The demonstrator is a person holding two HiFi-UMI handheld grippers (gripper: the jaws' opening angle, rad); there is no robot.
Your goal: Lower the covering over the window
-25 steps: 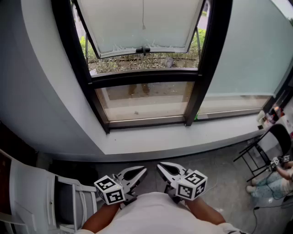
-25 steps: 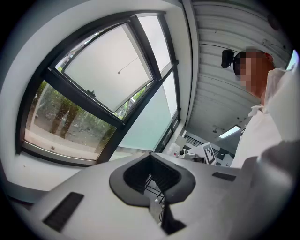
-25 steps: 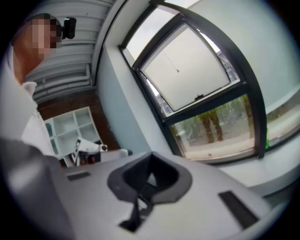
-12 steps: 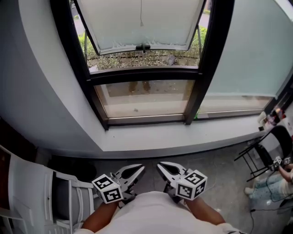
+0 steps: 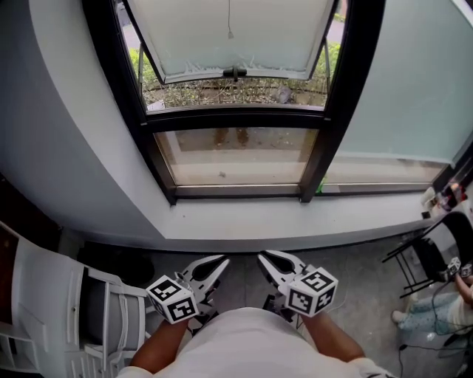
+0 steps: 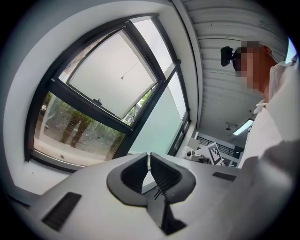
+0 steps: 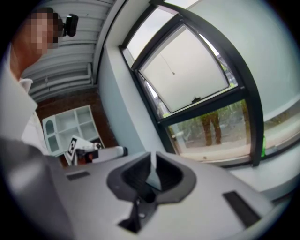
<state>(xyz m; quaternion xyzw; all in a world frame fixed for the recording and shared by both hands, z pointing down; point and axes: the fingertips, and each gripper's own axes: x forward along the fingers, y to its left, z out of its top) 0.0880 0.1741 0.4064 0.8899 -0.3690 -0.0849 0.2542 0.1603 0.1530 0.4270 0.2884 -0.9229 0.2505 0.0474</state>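
Jaws of left tool (image 5: pixel 221 260) and right tool (image 5: pixel 263 257) pressed together, empty; pull cord (image 5: pixel 229 22) before window (image 5: pixel 236 118)

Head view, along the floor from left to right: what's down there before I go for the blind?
white shelf unit → left gripper, fingers shut → right gripper, fingers shut → black folding chair → seated person's legs
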